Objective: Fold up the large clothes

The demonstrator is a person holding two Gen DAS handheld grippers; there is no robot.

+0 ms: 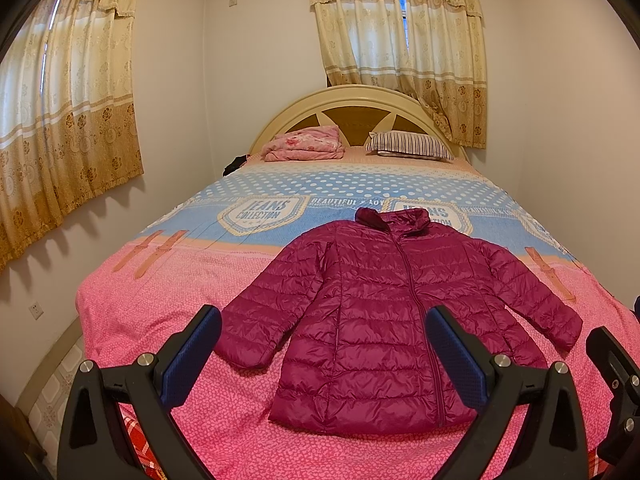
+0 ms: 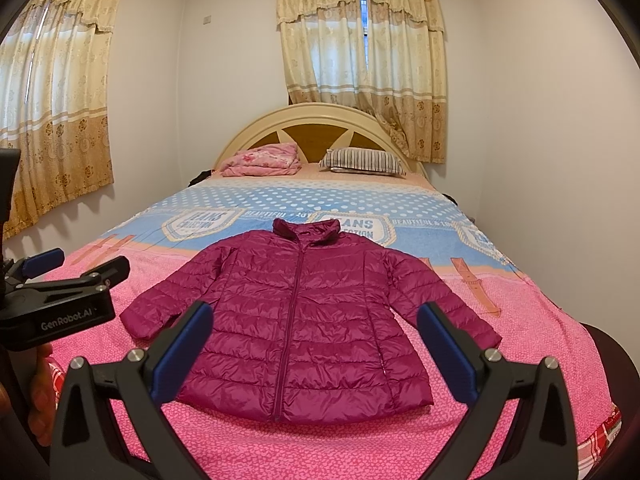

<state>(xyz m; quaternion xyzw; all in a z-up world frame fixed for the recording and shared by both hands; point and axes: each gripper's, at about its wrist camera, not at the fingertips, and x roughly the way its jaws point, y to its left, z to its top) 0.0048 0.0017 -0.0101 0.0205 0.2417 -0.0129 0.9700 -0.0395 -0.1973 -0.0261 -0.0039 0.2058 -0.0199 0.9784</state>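
The right gripper [image 2: 314,344] and the left gripper [image 1: 324,346] are sitting nearest the lenses, both hovering above the foot of the bed [image 2: 532,344], jaws spread wide and touching nothing. The bed is filling most of each view, its pink and blue cover lying fairly smooth. On its near half the magenta puffer jacket [image 2: 296,320] is lying flat, front up, zipped, collar toward the headboard [image 2: 320,120] and hem toward the cameras, both sleeves angling outward. Nothing appears folded yet, so a sleeve is probably coming first. To do that well, each gripper should be pinching a cuff or shoulder edge, carrying it across the chest, keeping the slippery quilted fabric from sliding. A folded pink blanket [image 2: 262,160] and striped pillow [image 2: 362,160] are resting well apart, by the headboard.
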